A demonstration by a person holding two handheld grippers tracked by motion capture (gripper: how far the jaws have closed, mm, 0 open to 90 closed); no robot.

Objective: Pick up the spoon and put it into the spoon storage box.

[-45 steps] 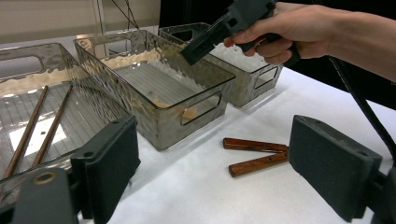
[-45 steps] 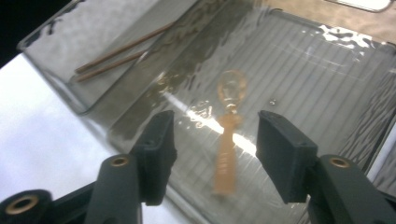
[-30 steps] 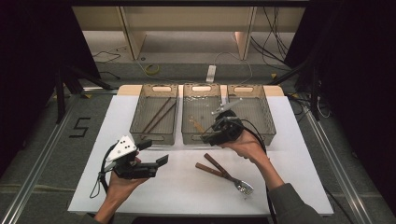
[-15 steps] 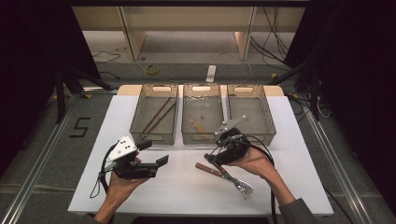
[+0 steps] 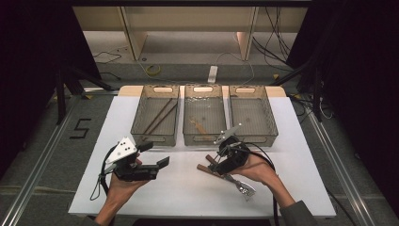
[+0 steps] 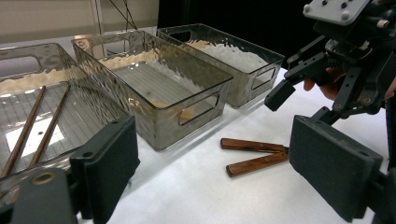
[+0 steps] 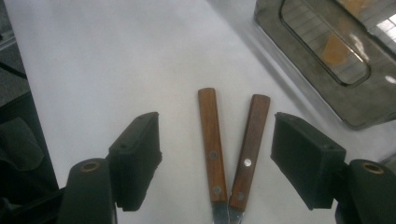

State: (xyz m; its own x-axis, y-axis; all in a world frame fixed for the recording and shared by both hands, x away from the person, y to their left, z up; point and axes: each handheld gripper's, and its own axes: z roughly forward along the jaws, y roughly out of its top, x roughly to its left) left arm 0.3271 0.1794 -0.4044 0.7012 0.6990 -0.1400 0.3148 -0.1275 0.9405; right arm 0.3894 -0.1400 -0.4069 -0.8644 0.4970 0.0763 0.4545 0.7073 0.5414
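Note:
Two wooden-handled utensils (image 5: 207,168) lie side by side on the white table (image 5: 291,141), their metal ends (image 5: 242,187) toward the person. My right gripper (image 5: 210,165) hovers low over the handles. In the right gripper view, both handles (image 7: 211,135) (image 7: 250,140) lie between its jaws (image 7: 222,149), and the pads stand apart from them. The jaws have just been closing a little but remain open. My left gripper (image 5: 154,154) is held still at the left, open with nothing between its pads (image 6: 109,158), and faces the handles (image 6: 254,145).
Three clear grey bins stand in a row at the back: the left bin (image 5: 155,139) holds two brown chopsticks (image 5: 160,115), the middle bin (image 5: 203,140) a small wooden piece (image 5: 198,126), and the right bin (image 5: 254,140) shows nothing inside. Cables trail from both grippers.
My right gripper has come back from the middle bin's front edge toward the person and sunk down over the two utensil handles. The left gripper has not moved.

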